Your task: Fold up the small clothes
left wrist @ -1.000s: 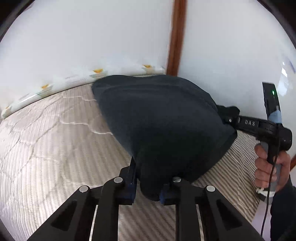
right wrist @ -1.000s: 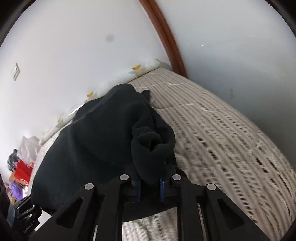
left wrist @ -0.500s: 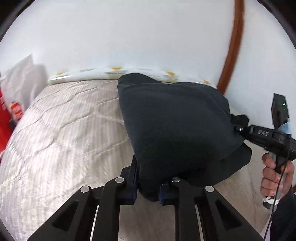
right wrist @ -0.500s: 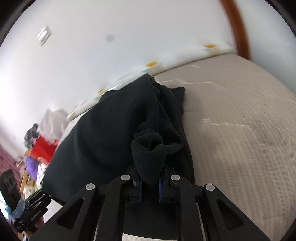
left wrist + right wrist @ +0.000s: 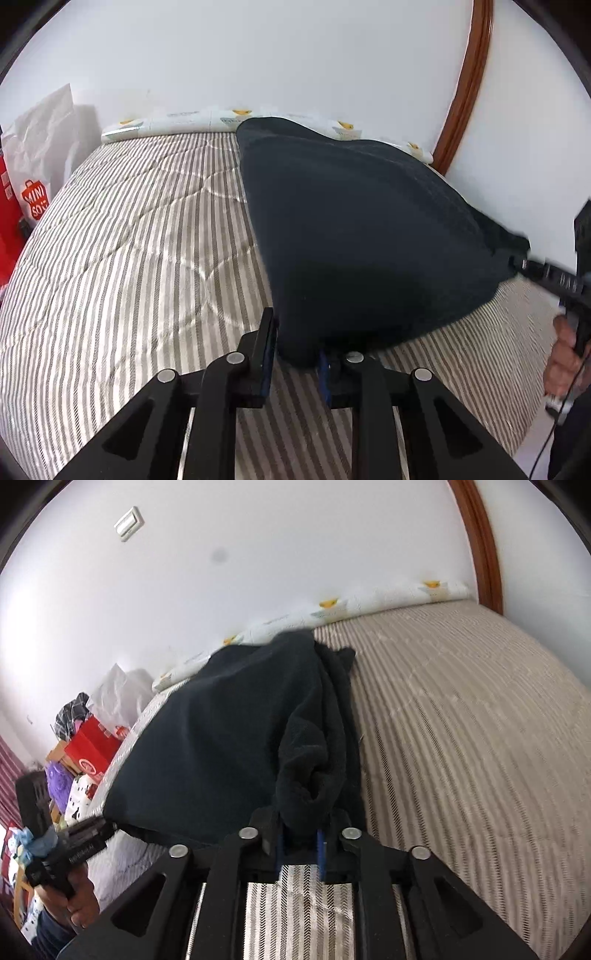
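White wall [image 5: 295, 55] fills the top of both views, brown wooden trim [image 5: 465, 85] at upper right. Striped quilted mattress [image 5: 129, 240] covers the lower half, a white printed roll [image 5: 177, 120] along its far edge by the wall. Dark navy garment [image 5: 362, 236] center frame, stretched between the two grippers and lifted at the near edge, far end touching the mattress near the roll. In right wrist view the garment [image 5: 221, 738] bunches into thick folds at center. Left gripper [image 5: 295, 360] at bottom center, clamped on a garment corner. Right gripper [image 5: 299, 843] at bottom center, clamped on a bunched fold. White shopping bag [image 5: 40, 147] with red logo at far left. Wall switch [image 5: 128, 523] upper left. Cluttered red and purple items [image 5: 85, 753] at left edge, blurry.
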{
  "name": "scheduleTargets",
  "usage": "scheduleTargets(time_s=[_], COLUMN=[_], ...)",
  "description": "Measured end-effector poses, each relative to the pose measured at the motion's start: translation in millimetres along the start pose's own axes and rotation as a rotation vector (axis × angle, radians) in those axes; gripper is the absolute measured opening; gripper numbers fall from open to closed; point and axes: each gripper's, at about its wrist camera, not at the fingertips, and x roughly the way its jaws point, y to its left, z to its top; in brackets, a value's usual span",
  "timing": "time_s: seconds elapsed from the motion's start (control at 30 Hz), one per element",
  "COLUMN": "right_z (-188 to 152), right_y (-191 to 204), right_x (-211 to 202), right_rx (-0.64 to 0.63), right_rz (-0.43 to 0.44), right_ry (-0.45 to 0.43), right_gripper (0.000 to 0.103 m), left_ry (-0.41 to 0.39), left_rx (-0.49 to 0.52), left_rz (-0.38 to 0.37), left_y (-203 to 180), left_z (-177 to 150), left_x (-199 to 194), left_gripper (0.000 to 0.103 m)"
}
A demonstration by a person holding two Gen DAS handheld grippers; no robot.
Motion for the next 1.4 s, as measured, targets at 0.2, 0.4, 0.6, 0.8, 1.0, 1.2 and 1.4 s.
scheduleTargets(time_s=[0.2, 0.4, 0.6, 0.8, 1.0, 1.2, 1.4], right_z=[33, 51, 33, 20, 38, 44, 41], right_y=[23, 24, 2, -2, 4, 0, 4], right_x=[-8, 17, 38, 22, 17, 56, 14], right_rx=[-0.128, -0.132, -0.123, -0.129, -0.092, -0.049, -0.037], right_rz=[-0.068, -0.049, -0.103, -0.134, -0.111, -0.077, -0.204], right_ry=[-0.077, -0.029, 0.017, -0.002, -0.017, 0.044, -0.009], right_gripper=[0.029, 0.033, 0.003, 0.003, 0.014, 0.004, 0.006], left_ry=[-0.042, -0.108, -0.014, 0.021, 0.021, 0.013, -0.033], left_rx=[0.043, 0.057, 0.039, 0.043, 0.008, -0.018, -0.019], left_rz=[-0.005, -0.001, 0.03, 0.053, 0.059, 0.076, 0.108], left_y=[-5, -14, -15, -15, -13, -14, -25], left_z=[-4, 24, 38, 32, 28, 23, 21], left_x=[-38, -46, 1, 14, 7, -11, -48], left_gripper=[0.029, 0.053, 0.055, 0.056, 0.055, 0.055, 0.055])
